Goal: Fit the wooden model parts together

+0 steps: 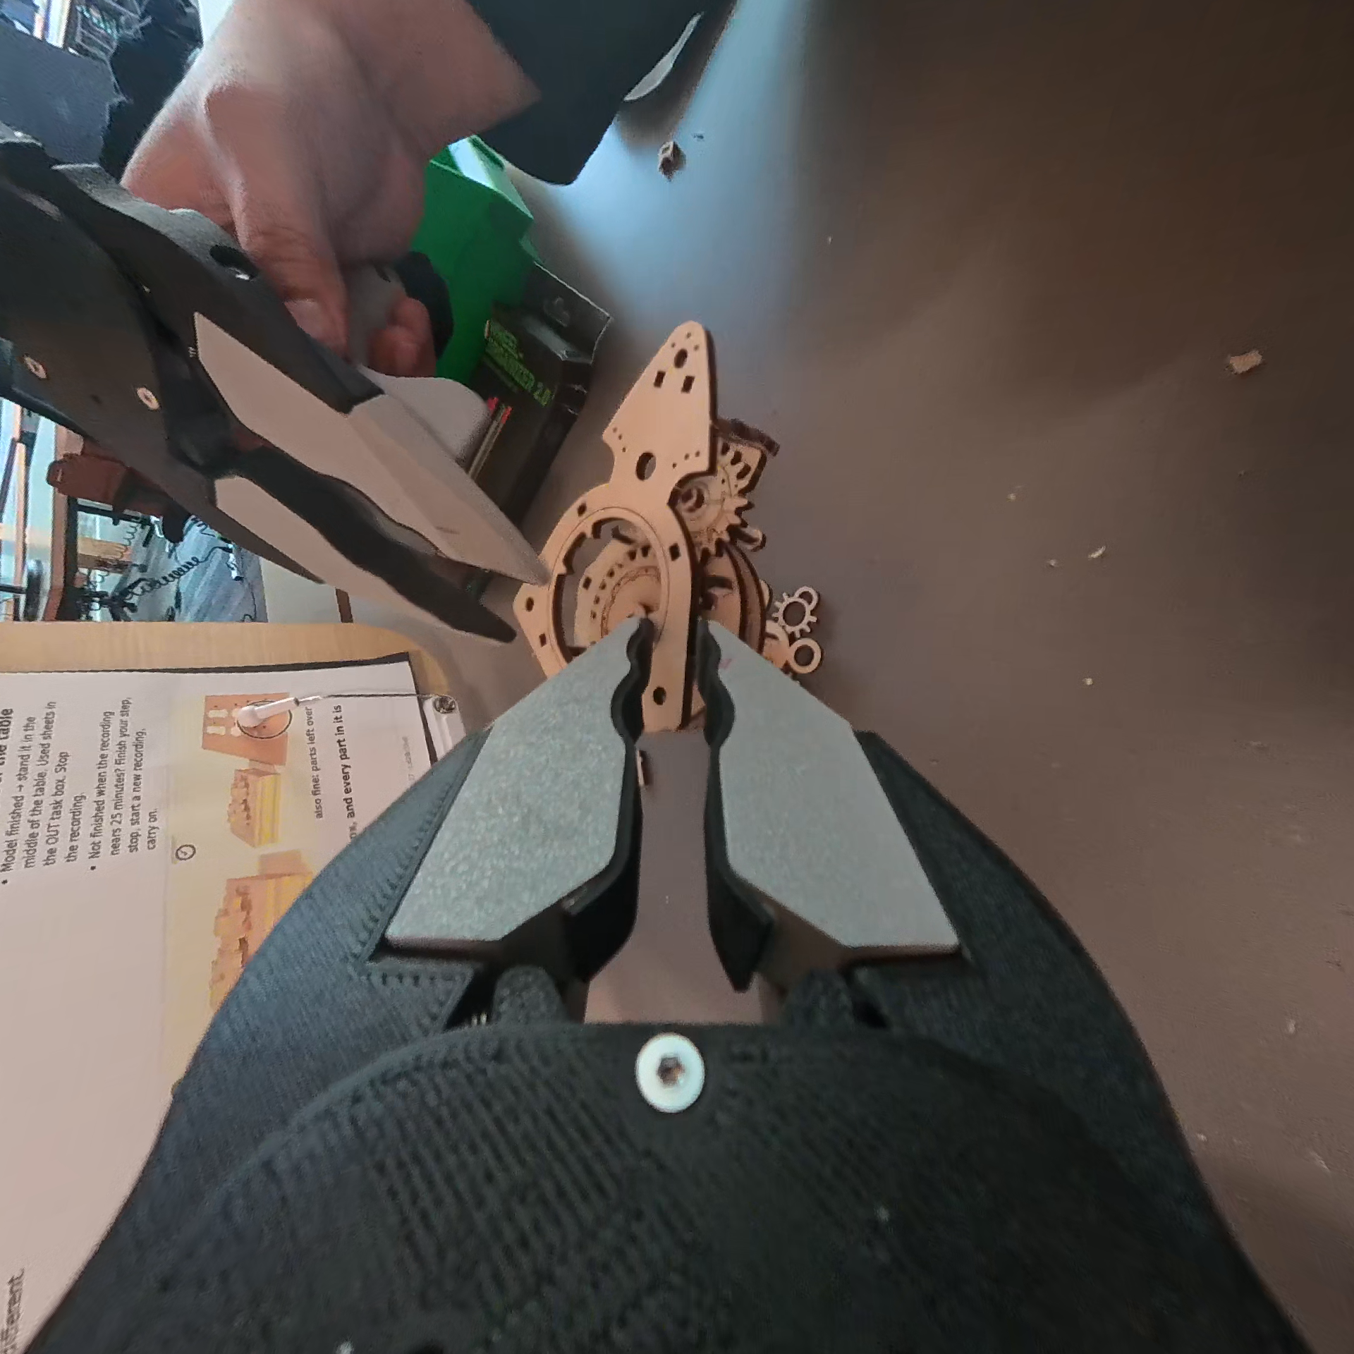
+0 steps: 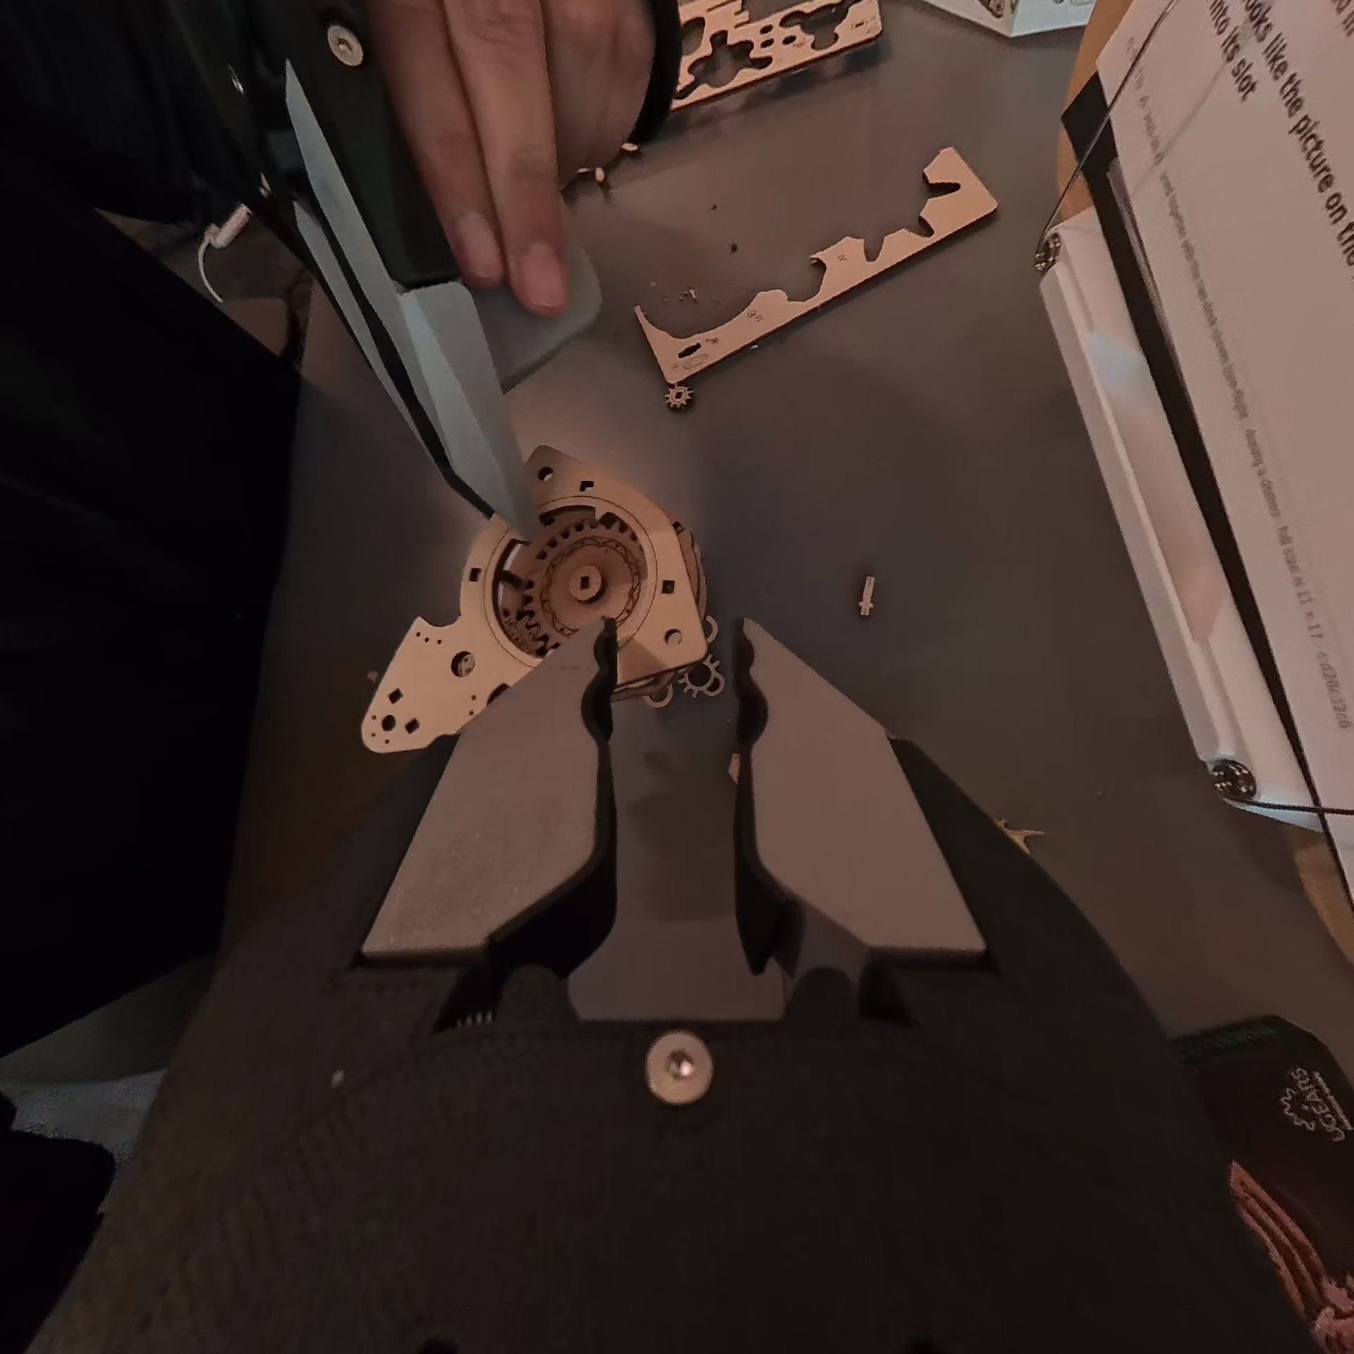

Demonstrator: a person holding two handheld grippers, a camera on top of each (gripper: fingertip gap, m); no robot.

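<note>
left gripper clamps wooden model edge to steady it; right gripper jaws apart, empty, tip poised over plate, likely to seat gear

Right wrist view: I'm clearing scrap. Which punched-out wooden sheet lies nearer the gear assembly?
The narrow jagged-edged strip, a tiny gear at its near corner, close beyond the gear assembly; the other sheet lies at the picture's top edge.

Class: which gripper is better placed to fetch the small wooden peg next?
Right. The right gripper is open and empty near the small wooden peg; the left gripper holds the pale wooden gear assembly.
</note>
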